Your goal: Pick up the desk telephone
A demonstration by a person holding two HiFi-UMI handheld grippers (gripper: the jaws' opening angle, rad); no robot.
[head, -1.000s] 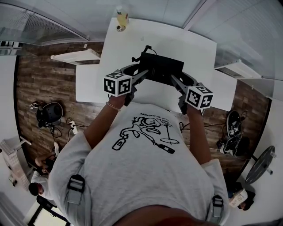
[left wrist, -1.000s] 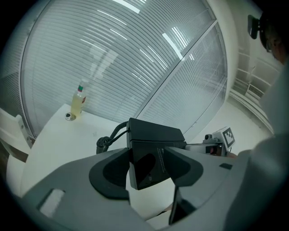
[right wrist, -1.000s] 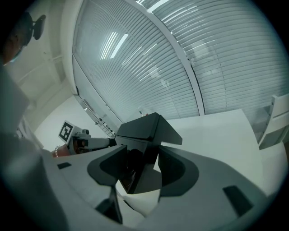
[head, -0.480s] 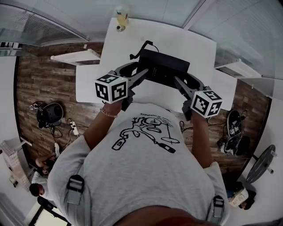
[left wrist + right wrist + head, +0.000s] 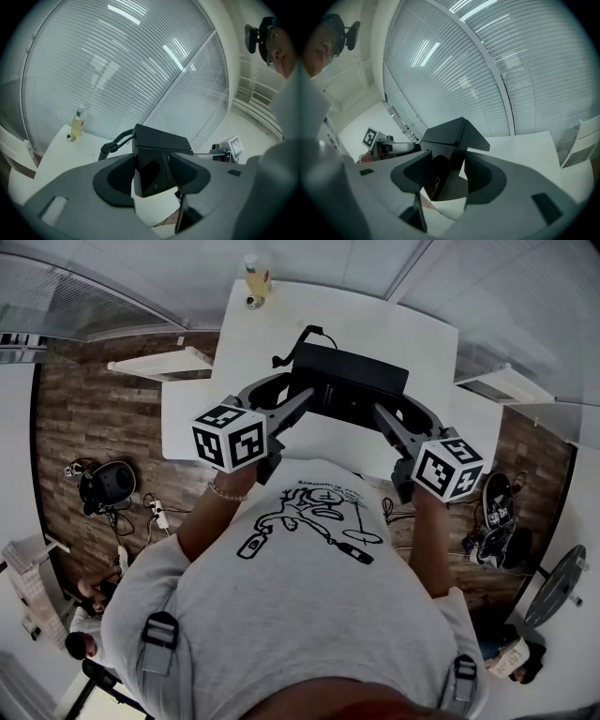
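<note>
1. One black telephone [image 5: 349, 381] is held by its two ends over the white table [image 5: 412, 343]. It is tilted and looks clear of the tabletop.
2. There are two grippers. The left gripper [image 5: 298, 401] has its jaws clamped on the telephone's left end, and the right gripper [image 5: 379, 414] is clamped on its right end.
3. One coiled cord [image 5: 292, 345] leaves the telephone's far left corner and loops above the table.
4. One bottle [image 5: 257, 277] of yellowish liquid stands upright at the table's far edge, well apart from the telephone.
5. The person's grey shirt [image 5: 309, 615] fills the lower head view and hides the table's near edge.
6. Only the gripper views show the telephone's dark side wedged between the pads. Each also shows the other gripper's marked cube beyond it, with window blinds [image 5: 117, 61] behind.
7. Only the head view shows the wood floor [image 5: 84, 409] around the table.
</note>
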